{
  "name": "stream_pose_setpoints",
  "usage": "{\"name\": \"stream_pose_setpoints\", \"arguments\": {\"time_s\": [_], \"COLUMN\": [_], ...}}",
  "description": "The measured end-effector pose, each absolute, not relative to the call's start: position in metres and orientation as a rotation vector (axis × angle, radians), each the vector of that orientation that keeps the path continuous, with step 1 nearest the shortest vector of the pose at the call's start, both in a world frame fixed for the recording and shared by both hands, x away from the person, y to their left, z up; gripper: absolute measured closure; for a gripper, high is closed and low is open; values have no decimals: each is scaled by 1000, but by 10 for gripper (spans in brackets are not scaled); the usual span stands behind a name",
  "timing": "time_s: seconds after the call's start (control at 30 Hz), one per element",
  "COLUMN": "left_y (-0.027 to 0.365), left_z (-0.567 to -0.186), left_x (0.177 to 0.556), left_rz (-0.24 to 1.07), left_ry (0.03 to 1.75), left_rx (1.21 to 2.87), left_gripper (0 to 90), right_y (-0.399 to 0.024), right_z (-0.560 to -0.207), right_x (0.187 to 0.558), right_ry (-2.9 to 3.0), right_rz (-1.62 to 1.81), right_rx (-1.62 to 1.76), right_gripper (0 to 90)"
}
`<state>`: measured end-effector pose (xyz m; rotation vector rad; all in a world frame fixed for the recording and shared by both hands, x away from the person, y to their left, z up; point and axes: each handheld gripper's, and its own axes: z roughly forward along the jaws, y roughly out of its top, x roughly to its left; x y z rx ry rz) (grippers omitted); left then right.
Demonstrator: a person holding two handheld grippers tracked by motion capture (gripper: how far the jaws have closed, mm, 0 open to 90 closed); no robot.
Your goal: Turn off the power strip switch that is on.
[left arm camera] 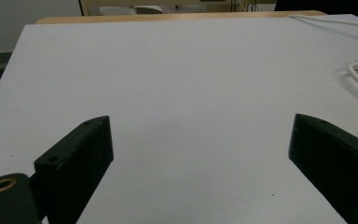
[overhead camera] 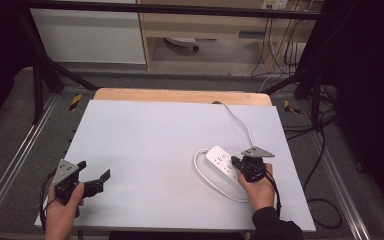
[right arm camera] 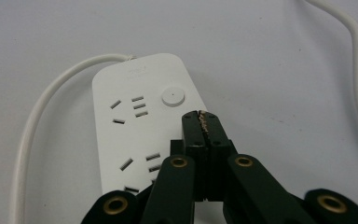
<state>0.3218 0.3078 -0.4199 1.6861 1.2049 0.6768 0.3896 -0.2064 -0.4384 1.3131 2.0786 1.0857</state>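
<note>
White covering spreads over the surface (overhead camera: 145, 145), with a power strip (right arm camera: 142, 121) lying right of centre, its cord (overhead camera: 240, 121) looping around. Right claw (right arm camera: 200, 116), jaws pressed together, hovers beside the round switch (right arm camera: 173, 97); pressing squarely would likely work best. Left claw (left arm camera: 200, 154) gapes apart, empty. No containers.

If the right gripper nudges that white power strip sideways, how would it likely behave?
The power strip looks like smooth rigid plastic lying flat on the white table, so it would probably slide, not tip. Its cord loops loosely beside it and would likely flex and drag, perhaps swinging the strip round. The right gripper, jaws together, sits over it.
</note>
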Motion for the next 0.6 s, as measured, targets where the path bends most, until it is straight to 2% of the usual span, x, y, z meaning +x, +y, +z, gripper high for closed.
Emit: {"name": "stream_pose_setpoints", "arguments": {"time_s": [0.6], "left_y": [307], "left_z": [-420], "left_x": [323], "left_rz": [673], "left_ry": [1202], "left_rx": [1691], "left_gripper": [63], "right_y": [-211], "right_z": [-437], "right_x": [391], "right_ry": [2067], "right_rz": [1144], "right_rx": [1343], "right_gripper": [900]}}
